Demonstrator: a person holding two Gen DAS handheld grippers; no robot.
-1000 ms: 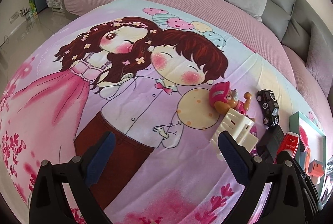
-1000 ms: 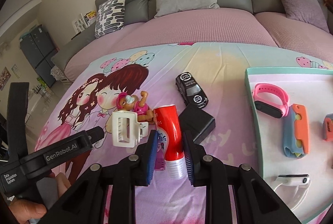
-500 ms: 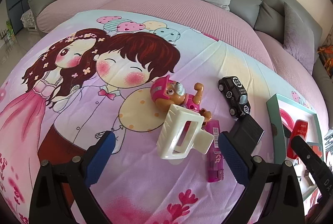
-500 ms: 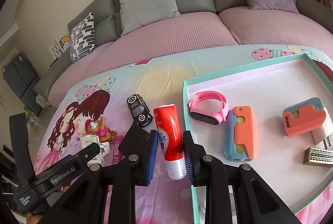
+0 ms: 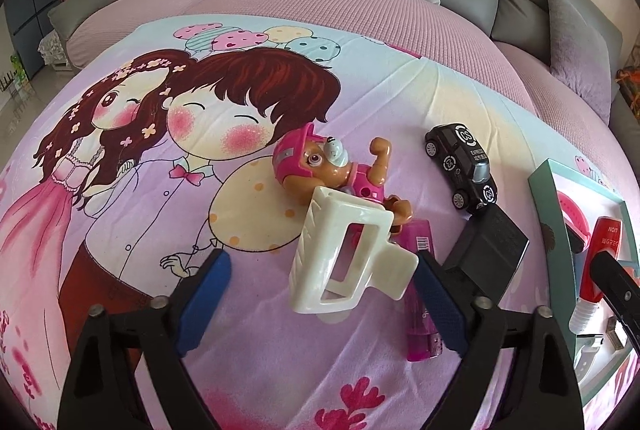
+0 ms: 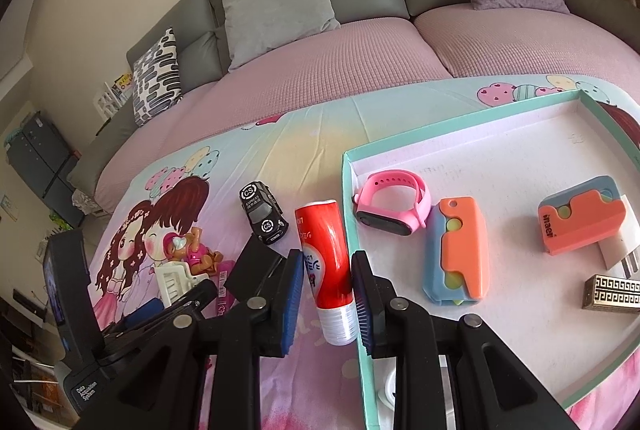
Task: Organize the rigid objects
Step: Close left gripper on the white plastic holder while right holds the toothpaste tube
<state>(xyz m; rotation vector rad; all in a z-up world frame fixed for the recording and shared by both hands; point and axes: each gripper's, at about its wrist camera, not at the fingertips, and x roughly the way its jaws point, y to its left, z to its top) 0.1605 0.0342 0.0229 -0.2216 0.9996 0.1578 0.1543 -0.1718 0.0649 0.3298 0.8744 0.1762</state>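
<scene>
On the far left, the cartoon-print blanket (image 5: 120, 190) covers the bed, a girl in pink and a brown-haired boy drawn on it. The left gripper (image 5: 320, 294) hangs over its near part with its jaws apart and closing; the white hair claw clip (image 5: 344, 250) lies between its blue pads (image 5: 208, 294), and neither pad presses on it. The clip is glossy cream plastic with ribbed teeth on its left side and a rectangular window through its body. Its far end rests against a toy pup figure (image 5: 320, 162) in a pink helmet, lying on its side. Under the clip's right edge lies a magenta translucent lighter (image 5: 420, 314) with a barcode label. Just right of it sits a flat black box (image 5: 488, 250), touching a black toy car (image 5: 460, 166) marked CS on roof and wheels.

Further right, the right gripper (image 6: 326, 294) is clamped on a red toothpaste tube (image 6: 326, 250), white-capped end nearest the camera, held above the blanket just beside the left rim of the teal tray (image 6: 350, 230). Inside the white-floored tray, left to right, lie 1 pink smartwatch (image 6: 394, 206), 1 orange-and-blue block toy (image 6: 460, 250), 1 shorter orange-and-blue block (image 6: 580, 218) beside a white plug (image 6: 620, 250), and a gold patterned lighter (image 6: 612, 292).
</scene>
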